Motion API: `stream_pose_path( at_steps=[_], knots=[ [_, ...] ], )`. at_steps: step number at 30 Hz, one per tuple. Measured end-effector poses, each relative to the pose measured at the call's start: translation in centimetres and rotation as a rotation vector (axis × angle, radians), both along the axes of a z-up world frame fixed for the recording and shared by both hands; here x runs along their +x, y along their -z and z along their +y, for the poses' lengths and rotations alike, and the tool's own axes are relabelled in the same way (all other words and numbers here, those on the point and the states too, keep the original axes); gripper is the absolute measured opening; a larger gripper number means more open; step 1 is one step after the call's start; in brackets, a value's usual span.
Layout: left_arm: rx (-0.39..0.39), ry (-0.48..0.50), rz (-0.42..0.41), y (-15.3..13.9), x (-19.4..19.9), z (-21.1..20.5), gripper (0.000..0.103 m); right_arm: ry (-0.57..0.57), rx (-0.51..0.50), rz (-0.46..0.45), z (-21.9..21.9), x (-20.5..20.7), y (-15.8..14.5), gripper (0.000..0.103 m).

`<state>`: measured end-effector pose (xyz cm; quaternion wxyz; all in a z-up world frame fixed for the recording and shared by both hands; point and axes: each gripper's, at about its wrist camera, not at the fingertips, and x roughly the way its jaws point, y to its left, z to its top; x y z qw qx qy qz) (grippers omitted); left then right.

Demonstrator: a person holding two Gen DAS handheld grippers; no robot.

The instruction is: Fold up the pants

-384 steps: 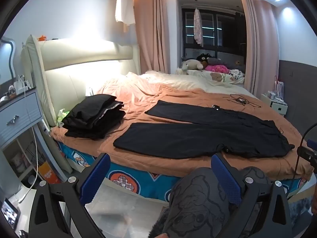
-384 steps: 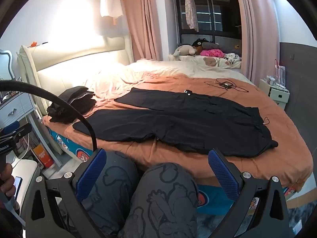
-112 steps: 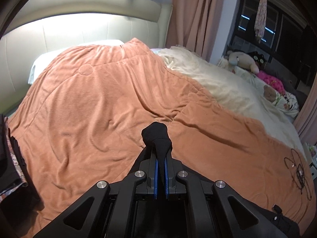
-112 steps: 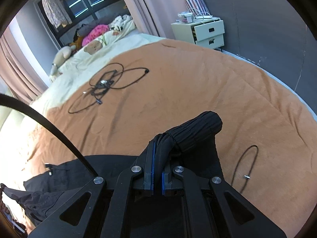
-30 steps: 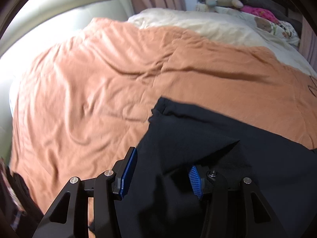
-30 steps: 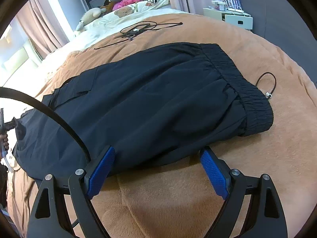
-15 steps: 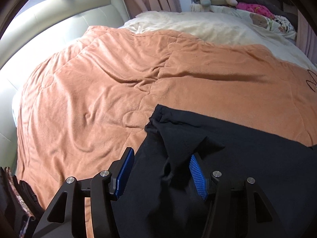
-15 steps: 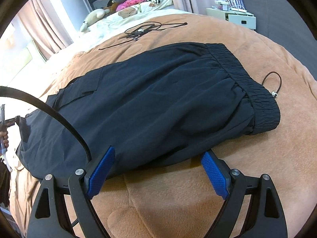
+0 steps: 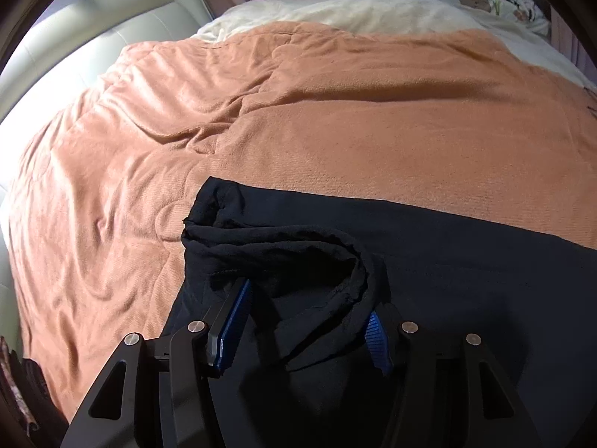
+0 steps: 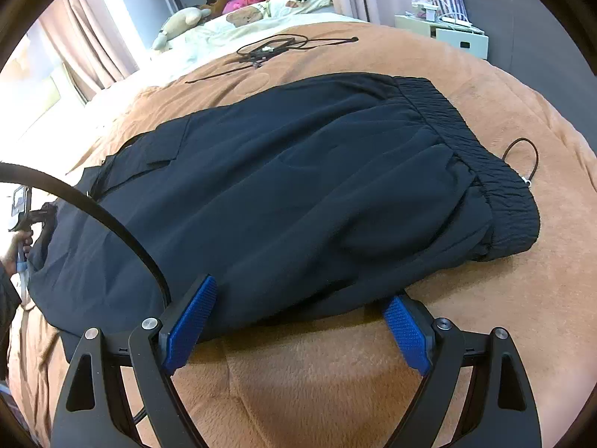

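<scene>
- One pair of black pants (image 10: 298, 186), folded lengthwise with one leg stacked on the other, flat on an orange blanket (image 10: 317, 380).
- Long axis in the right wrist view: from the elastic waistband (image 10: 481, 156) at about 3 o'clock down to the leg ends at about 9 o'clock; waistband end pointing right, leg ends pointing left.
- Right gripper (image 10: 296, 326): spread wide, nothing held; blue pads (image 10: 190, 323) low in the frame, just at the near long edge of the pants, fabric lying toward 12 o'clock from them. Contact between pads and fabric not clear.
- Left gripper (image 9: 302, 321): parted about halfway, over the leg-end portion of the pants (image 9: 429, 298); a loose rumpled fold of hem (image 9: 298, 246) draped between and in front of the fingers, toward 12 o'clock. Right pad partly hidden under cloth; no firm pinch visible.
- Left gripper also seen small at 9 o'clock in the right wrist view, at the leg-end corner.
- Look of the pants: dark, matte, thin woven fabric; gathered ribbed waistband; a flap pocket (image 10: 164, 153) on the upper layer toward 10 o'clock; soft wrinkles across the seat; hem edge at the leg end curled and turned up.
- Drawstring loop (image 10: 522, 160) lying on the blanket just beside the waistband at 3 o'clock.
- Black cable tangle (image 10: 272, 50) on the blanket beyond the pants at 12 o'clock, well apart.
- Cream bedding (image 9: 373, 11) past the blanket at 12 o'clock in the left wrist view.
</scene>
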<state>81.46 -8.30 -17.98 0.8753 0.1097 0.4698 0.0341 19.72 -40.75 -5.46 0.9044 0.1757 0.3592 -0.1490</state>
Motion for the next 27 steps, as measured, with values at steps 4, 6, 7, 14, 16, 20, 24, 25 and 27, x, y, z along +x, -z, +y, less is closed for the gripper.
stream_pose_path(
  at_steps=[4, 6, 7, 14, 16, 20, 24, 25, 27],
  knots=[
    [-0.069, 0.020, 0.023, -1.0, -0.9, 1.4, 0.030, 0.000, 0.011, -0.014, 0.1, -0.2, -0.2, 0.088],
    [-0.084, 0.033, 0.048, -1.5, -1.5, 1.9, 0.014, 0.001, 0.015, -0.019, 0.1, -0.3, -0.2, 0.088],
    [-0.076, 0.035, 0.042, -1.9, -2.0, 2.1, 0.010, 0.004, 0.018, -0.020, 0.1, -0.4, -0.2, 0.088],
    [-0.081, 0.038, 0.040, -5.6, -4.9, 4.2, 0.009, -0.004, 0.027, -0.041, 1.1, -1.4, -1.2, 0.088],
    [-0.089, 0.033, 0.052, -6.8, -5.9, 5.2, 0.009, -0.005, 0.033, -0.040, 1.5, -1.7, -1.5, 0.088],
    [-0.080, 0.029, 0.081, -8.4, -7.7, 6.8, 0.009, -0.014, 0.043, -0.050, 2.4, -2.5, -2.2, 0.088],
    [-0.080, 0.035, 0.121, -9.1, -9.6, 8.3, 0.009, -0.024, 0.054, -0.060, 3.3, -3.1, -3.0, 0.088],
    [-0.077, 0.032, 0.128, -9.2, -10.1, 8.8, 0.009, -0.029, 0.055, -0.061, 3.6, -3.2, -3.1, 0.088],
    [-0.067, 0.018, 0.139, -9.1, -10.8, 9.6, 0.009, -0.039, 0.050, -0.057, 4.2, -3.4, -3.4, 0.088]
  ],
)
